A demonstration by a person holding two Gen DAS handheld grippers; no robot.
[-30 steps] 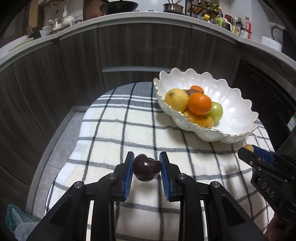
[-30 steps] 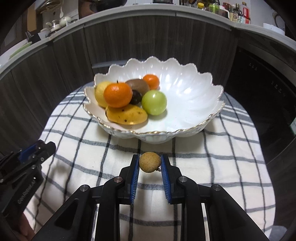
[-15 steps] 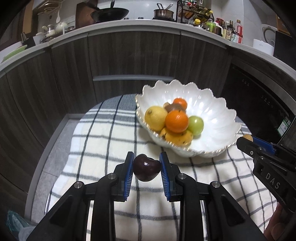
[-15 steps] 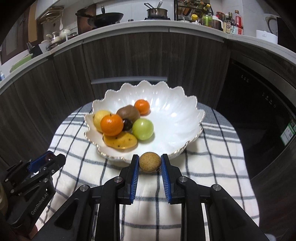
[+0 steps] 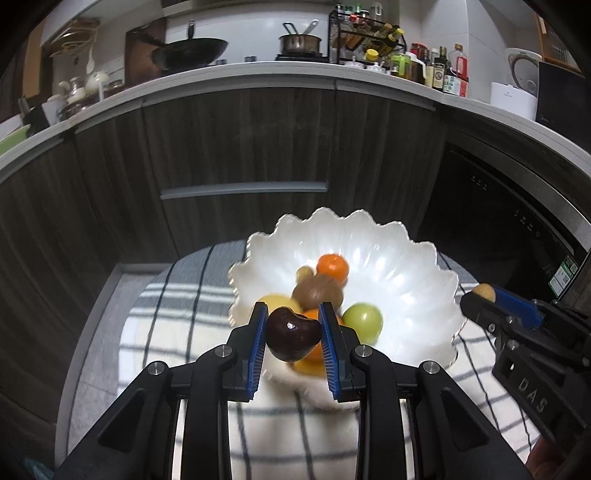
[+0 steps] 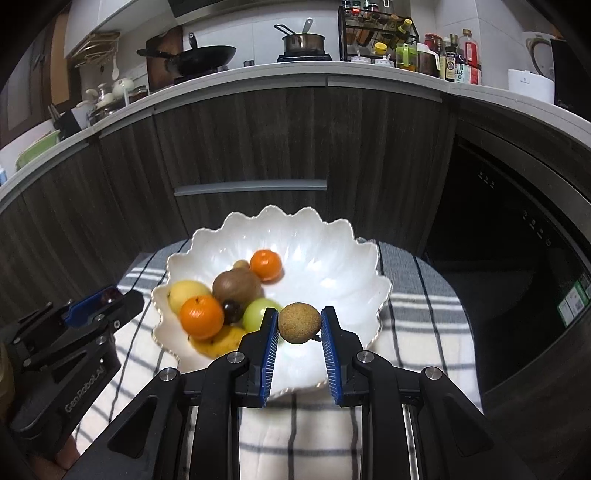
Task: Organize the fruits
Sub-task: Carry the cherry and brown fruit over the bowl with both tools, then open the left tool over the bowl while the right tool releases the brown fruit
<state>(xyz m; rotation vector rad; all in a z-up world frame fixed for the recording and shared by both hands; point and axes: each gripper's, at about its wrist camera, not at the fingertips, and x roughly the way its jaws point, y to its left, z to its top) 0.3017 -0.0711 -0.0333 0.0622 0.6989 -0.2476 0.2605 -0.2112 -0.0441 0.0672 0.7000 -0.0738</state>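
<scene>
We note the white scalloped bowl (image 6: pixel 325 258) on the checked cloth (image 6: pixel 417 332) holding two oranges, a kiwi, a lemon, a green fruit and a yellow one. Left gripper (image 5: pixel 293 341) clamps a dark cherry (image 5: pixel 291 334) over the bowl's near rim; right gripper (image 6: pixel 299 328) clamps a brown longan (image 6: pixel 299 322) over the bowl.

A scalloped bowl (image 6: pixel 325 258) stands on a checked cloth (image 6: pixel 424 332) over a small table, with kitchen cabinets (image 6: pixel 258 140) behind it and a built-in appliance (image 6: pixel 517 258) to the right. Inside the bowl the fruit is heaped at the left — a kiwi (image 6: pixel 236 286) at the middle of the pile, a small orange (image 6: pixel 266 264) behind it, a larger orange (image 6: pixel 201 316) nearer, a grape-like fruit (image 6: pixel 258 314) to the right. On the counter above, a wok (image 6: pixel 207 55) sits left of a saucepan (image 6: pixel 303 42) — a bottle rack (image 6: pixel 376 33) further right.
</scene>
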